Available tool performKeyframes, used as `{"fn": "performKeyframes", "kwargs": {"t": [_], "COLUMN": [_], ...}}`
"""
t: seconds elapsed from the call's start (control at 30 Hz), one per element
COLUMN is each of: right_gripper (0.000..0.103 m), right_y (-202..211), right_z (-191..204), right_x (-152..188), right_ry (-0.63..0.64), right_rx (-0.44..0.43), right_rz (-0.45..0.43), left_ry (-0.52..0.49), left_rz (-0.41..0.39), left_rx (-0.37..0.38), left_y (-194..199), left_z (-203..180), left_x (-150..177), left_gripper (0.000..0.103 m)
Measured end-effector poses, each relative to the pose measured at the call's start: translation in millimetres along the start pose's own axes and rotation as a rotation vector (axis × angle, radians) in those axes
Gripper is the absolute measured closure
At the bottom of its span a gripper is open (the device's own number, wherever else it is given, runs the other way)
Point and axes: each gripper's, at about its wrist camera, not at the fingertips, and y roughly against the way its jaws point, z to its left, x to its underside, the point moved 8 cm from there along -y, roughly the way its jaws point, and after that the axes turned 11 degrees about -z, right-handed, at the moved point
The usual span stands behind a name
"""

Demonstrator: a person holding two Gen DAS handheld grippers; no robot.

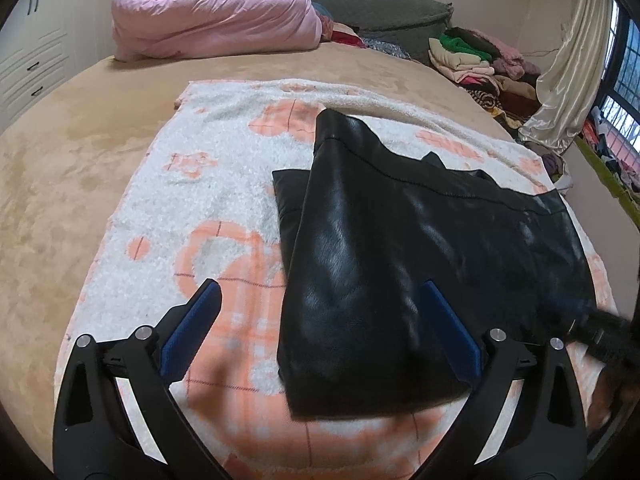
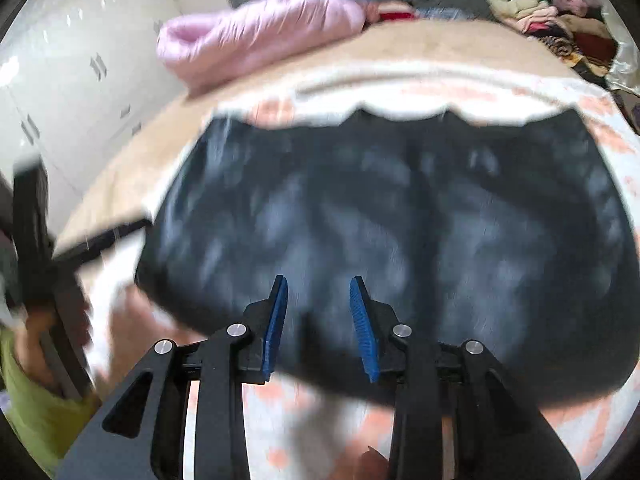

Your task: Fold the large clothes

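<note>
Both grippers are hanging over the glossy black leather garment (image 1: 400, 248), and we are gripping nothing with either. Our left gripper (image 1: 322, 304) is standing with its blue-padded fingers (image 1: 192, 332) spread wide, one over the blanket, the other over the garment's near left part. Our right gripper (image 2: 319, 304) is showing a narrower gap, fingers apart above the garment's near edge; that view is blurring. We are seeing the garment lying folded on a fluffy white blanket with orange checks (image 1: 224, 208), itself spread over a tan plush bed cover (image 1: 60, 168). Farther off, a rolled pink quilt (image 1: 208, 20) and a pile of mixed clothes (image 1: 484, 64) are sitting near the bed's far edge.
</note>
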Motion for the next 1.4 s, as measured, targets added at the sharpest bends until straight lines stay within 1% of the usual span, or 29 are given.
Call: {"fn": "performKeyframes", "kwargs": {"t": [0.1,0.2,0.23,0.33,0.43,0.47,0.6,0.63,0.67,0.7,0.8,0.87,0.97,1.0,1.07,1.1,1.2,1.3,1.33,1.4], "right_gripper": [0.071,0.071,0.071,0.071,0.071,0.071,0.071,0.069,0.064,0.061,0.051,0.032,0.026,0.021,0.018,0.017,0.017,0.017,0.017,0.017], "right_y": [-8.4,-34.7,-42.6,-69.8,-95.0,-100.5,-103.0,-99.4,-95.7,-90.7,-77.4,-66.0,-51.8,-49.1,-43.8,-43.3,-48.6,-60.9,-67.4,-75.0], "right_z": [-8.5,-18.9,-22.0,-33.1,-44.6,-43.6,-46.4,-44.4,-41.4,-36.9,-10.7,15.0,60.5,71.8,101.8,110.2,139.1,150.3,152.9,158.1], "right_x": [-32.1,-54.4,-56.4,-54.5,-40.1,-37.8,-34.9,-37.3,-39.8,-41.6,-39.7,-32.7,-13.4,-8.1,9.8,15.9,40.9,57.6,61.9,66.8], "right_ry": [-0.006,-0.031,-0.034,-0.049,-0.079,-0.077,-0.087,-0.084,-0.071,-0.053,0.022,0.113,0.275,0.313,0.429,0.472,0.650,0.744,0.792,0.870], "right_rx": [0.040,0.081,0.090,0.131,0.154,0.157,0.149,0.138,0.125,0.108,0.038,-0.009,-0.079,-0.095,-0.137,-0.140,-0.108,-0.058,-0.007,0.055], "right_rz": [-0.046,-0.031,-0.022,0.020,0.084,0.091,0.095,0.088,0.078,0.065,0.032,0.003,-0.017,-0.022,-0.018,-0.013,-0.004,0.013,0.007,-0.017], "left_ry": [0.009,0.005,0.003,0.001,-0.003,-0.007,0.000,0.002,0.004,0.005,0.030,0.066,0.103,0.105,0.100,0.096,0.100,0.124,0.135,0.174], "left_rz": [-0.002,0.005,0.008,0.009,0.010,0.011,0.024,0.026,0.033,0.034,0.045,0.078,0.101,0.104,0.122,0.130,0.159,0.200,0.213,0.226], "left_rx": [0.008,0.001,-0.004,-0.014,-0.019,-0.022,-0.020,-0.020,-0.021,-0.020,-0.006,0.020,0.034,0.037,0.053,0.058,0.080,0.107,0.116,0.150], "left_y": [-4.4,-11.9,-14.5,-19.2,-22.8,-24.1,-28.8,-30.3,-33.1,-35.1,-44.9,-55.0,-64.9,-67.0,-72.5,-74.6,-83.1,-89.6,-91.7,-93.8], "left_z": [-2.1,-0.5,0.0,2.1,3.6,3.5,5.8,6.3,7.2,7.7,13.4,18.3,25.1,25.4,23.4,21.4,19.2,21.6,23.0,26.5], "left_x": [-2.5,-2.4,-3.1,-6.3,-9.9,-10.4,-10.4,-10.9,-11.6,-12.3,-17.0,-16.6,-18.9,-19.7,-20.6,-20.5,-19.3,-13.9,-11.7,-8.7], "left_gripper": [0.010,0.009,0.009,0.009,0.009,0.009,0.009,0.009,0.009,0.009,0.009,0.009,0.009,0.010,0.010,0.010,0.010,0.009,0.010,0.009]}}
